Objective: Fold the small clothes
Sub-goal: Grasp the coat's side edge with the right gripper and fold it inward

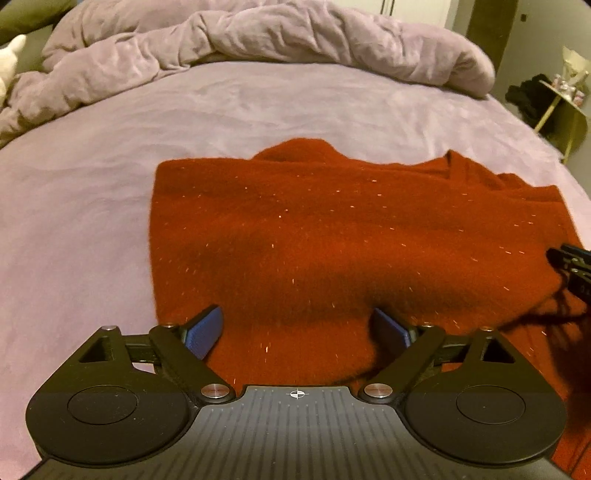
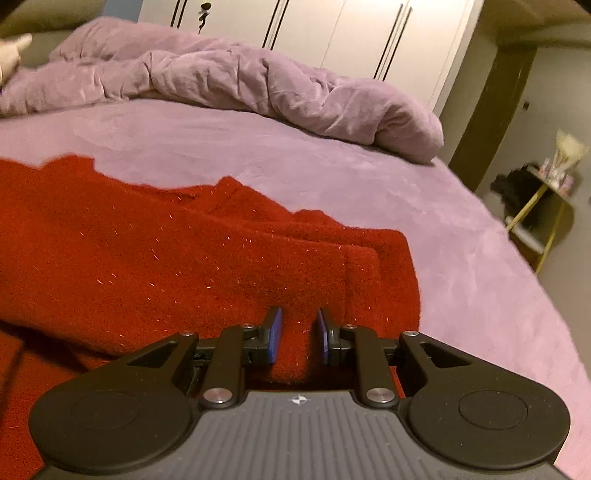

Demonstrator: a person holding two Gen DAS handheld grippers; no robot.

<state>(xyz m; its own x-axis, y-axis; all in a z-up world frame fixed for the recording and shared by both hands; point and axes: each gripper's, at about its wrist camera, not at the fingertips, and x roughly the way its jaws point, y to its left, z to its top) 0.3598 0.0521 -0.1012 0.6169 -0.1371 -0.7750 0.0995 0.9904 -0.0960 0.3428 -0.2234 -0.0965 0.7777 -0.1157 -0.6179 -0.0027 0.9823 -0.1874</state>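
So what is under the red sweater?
The red sweater lies on the purple sheet, which shows all around it. Whether anything else is beneath it cannot be seen; the knit covers that.

A rumpled lilac duvet (image 1: 258, 40) lies bunched along the far side of the bed (image 1: 92, 192); white wardrobe doors (image 2: 332, 33) stand behind.

We found no readable words, brands or numbers anywhere. The one sign was a small white crosshair mark on each gripper's ribbed grey body (image 1: 295, 424), near its front edge.
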